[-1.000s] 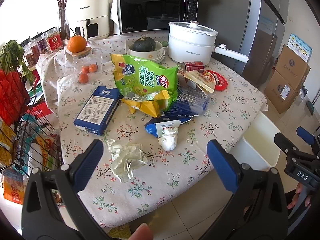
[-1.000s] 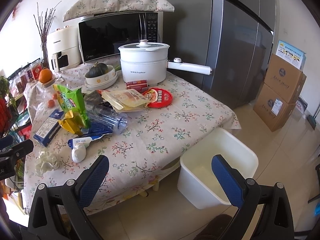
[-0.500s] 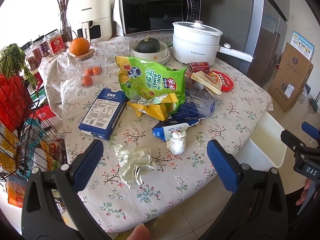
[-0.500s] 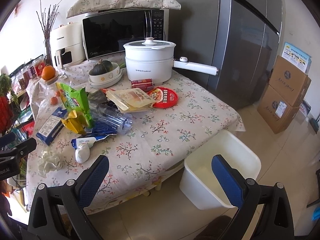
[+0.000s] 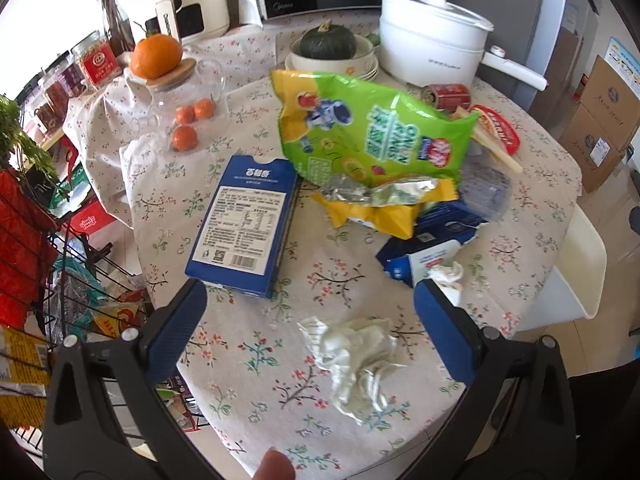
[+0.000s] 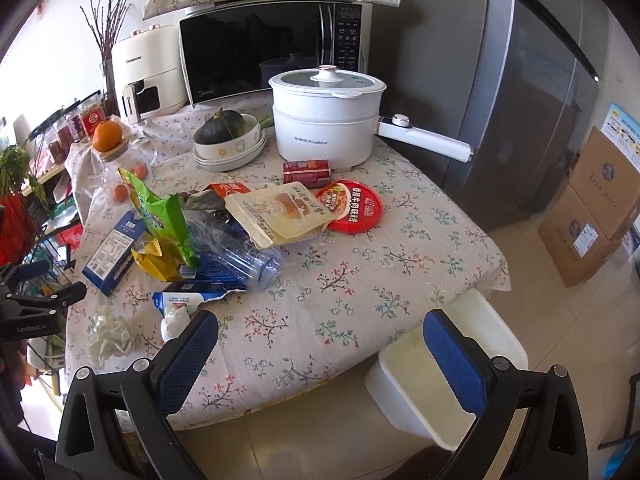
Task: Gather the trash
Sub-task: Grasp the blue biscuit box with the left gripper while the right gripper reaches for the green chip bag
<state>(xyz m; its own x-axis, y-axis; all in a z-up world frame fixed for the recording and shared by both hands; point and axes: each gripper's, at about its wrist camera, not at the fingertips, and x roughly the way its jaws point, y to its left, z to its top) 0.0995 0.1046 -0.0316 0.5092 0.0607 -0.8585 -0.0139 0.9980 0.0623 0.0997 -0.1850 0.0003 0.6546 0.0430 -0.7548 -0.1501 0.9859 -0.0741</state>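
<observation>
Trash lies on a flowered tablecloth [image 5: 248, 364]. A crumpled white tissue [image 5: 352, 356] sits between the jaws of my open, empty left gripper [image 5: 308, 332], a little below them. A smaller tissue wad [image 5: 448, 276] lies by the right finger. Behind are a blue box [image 5: 244, 228], a green snack bag [image 5: 372, 136], a yellow wrapper [image 5: 384, 212] and a torn blue pack [image 5: 424, 248]. My right gripper [image 6: 320, 348] is open and empty above the table's near edge. A white bin [image 6: 448, 376] stands on the floor beside the table. A red lid [image 6: 352, 206] and a red can [image 6: 306, 171] lie farther back.
A white electric pot [image 6: 324, 120], a bowl with a pumpkin [image 6: 224, 136], a microwave [image 6: 264, 52] and an air fryer [image 6: 144, 72] stand at the back. Oranges [image 5: 188, 124] and a wire rack [image 5: 36, 280] are to the left. A fridge [image 6: 520, 100] and cardboard boxes [image 6: 592, 208] are to the right.
My left gripper has moved forward and down toward the crumpled tissue, which now lies between its fingers. My right gripper has moved a little closer to the table. Both stay open.
</observation>
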